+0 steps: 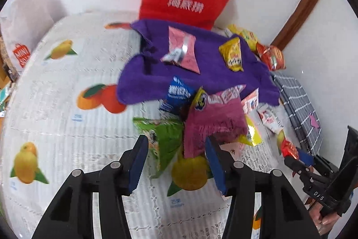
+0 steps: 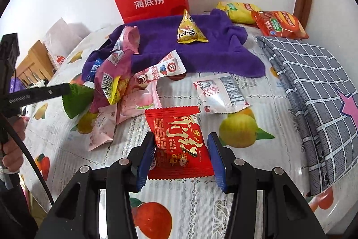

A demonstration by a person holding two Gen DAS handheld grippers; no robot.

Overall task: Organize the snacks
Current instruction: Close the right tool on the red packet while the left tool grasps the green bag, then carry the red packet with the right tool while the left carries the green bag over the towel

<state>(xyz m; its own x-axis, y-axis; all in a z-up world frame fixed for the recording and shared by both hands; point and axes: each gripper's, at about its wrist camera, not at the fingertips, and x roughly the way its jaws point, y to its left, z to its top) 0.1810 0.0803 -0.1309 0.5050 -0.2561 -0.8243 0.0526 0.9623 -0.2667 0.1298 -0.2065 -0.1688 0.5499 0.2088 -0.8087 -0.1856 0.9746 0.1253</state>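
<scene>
Right claw (image 2: 181,150) hangs spread over my red packet (image 2: 179,145), flat on the desk (image 2: 201,205), long axis running near-to-far between the pads, while the left claw (image 1: 176,155), also spread, works the far-left pile.

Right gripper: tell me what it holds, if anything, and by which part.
Nothing is clamped yet. The right gripper is open, its fingers straddling the red snack packet at the packet's left and right edges on the table.
</scene>
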